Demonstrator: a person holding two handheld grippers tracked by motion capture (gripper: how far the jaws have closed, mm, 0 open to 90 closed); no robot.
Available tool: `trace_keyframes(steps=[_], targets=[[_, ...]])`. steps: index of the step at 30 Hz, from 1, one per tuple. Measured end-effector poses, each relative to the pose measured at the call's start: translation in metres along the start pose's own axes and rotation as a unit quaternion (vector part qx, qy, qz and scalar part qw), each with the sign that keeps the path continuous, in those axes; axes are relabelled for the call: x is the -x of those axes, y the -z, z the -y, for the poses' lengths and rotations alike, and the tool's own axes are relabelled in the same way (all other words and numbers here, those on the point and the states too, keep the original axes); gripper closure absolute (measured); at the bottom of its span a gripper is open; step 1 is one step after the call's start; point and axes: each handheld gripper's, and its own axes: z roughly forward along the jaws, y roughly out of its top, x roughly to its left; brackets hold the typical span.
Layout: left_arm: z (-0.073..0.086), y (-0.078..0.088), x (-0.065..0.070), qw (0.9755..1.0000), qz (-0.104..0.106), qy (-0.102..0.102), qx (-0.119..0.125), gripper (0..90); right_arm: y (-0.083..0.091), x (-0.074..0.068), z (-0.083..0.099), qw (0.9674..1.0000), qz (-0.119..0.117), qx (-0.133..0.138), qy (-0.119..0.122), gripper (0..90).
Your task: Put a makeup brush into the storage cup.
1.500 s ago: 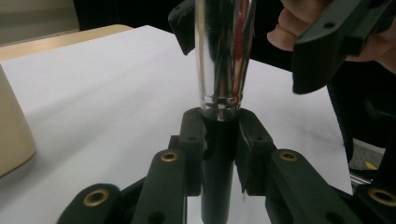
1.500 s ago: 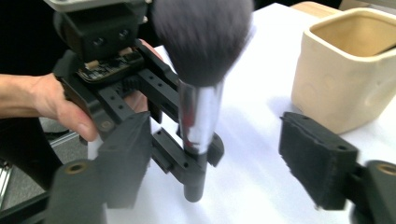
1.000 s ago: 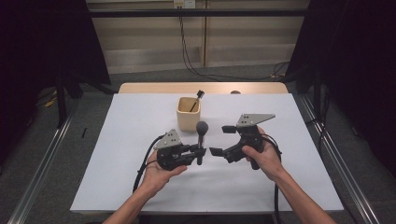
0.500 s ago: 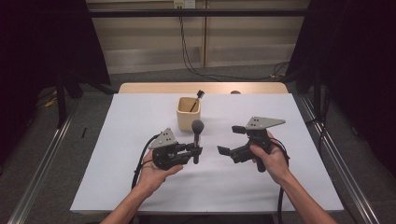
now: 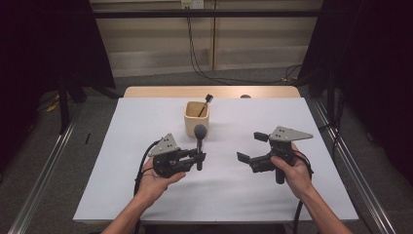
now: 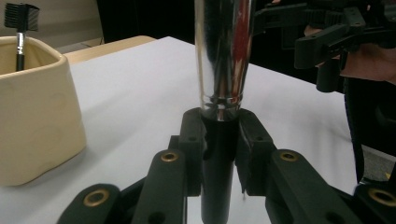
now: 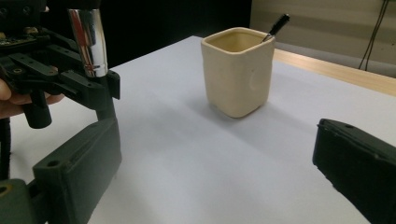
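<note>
Presently the left gripper (image 5: 198, 157) pinches an upright makeup brush (image 5: 199, 138) just before the cream cup (image 5: 197, 123) on the desk (image 5: 122, 146), while the right gripper (image 5: 251, 148), jaws spread, stands well apart.

The surface (image 5: 146, 146) is viewed from above and in front, looking forward and down. Each hand-held gripper view is taken low and close. The beige cup (image 5: 197, 118) is shared by all three, centre above.
</note>
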Motion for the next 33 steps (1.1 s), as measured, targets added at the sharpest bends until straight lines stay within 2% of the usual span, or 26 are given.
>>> trace_keyframes(steps=[4,14,18,20,25,33], targets=[[0.0,0.005,-0.002,1.0,-0.006,-0.002,-0.004,74.8,0.005,0.002,0.006,0.9998,0.013,0.011,-0.004,1.0],[-0.003,0.015,-0.007,0.9999,-0.014,-0.003,0.006,74.8,0.02,0.009,0.022,0.9982,0.053,0.027,-0.01,0.7],[-0.004,0.017,-0.009,0.9998,-0.018,0.0,0.01,74.8,0.027,0.012,0.028,0.9975,0.061,0.028,-0.023,0.6],[-0.005,0.018,-0.01,0.9997,-0.022,-0.001,0.01,74.8,0.03,0.013,0.031,0.9974,0.064,0.03,-0.018,0.6],[-0.007,0.021,-0.012,0.9997,-0.023,-0.001,0.011,74.8,0.037,0.014,0.037,0.9964,0.071,0.037,-0.025,0.6],[-0.01,0.025,-0.015,0.9995,-0.028,0.0,0.016,74.8,0.05,0.012,0.049,0.9942,0.095,0.045,-0.023,0.5]])
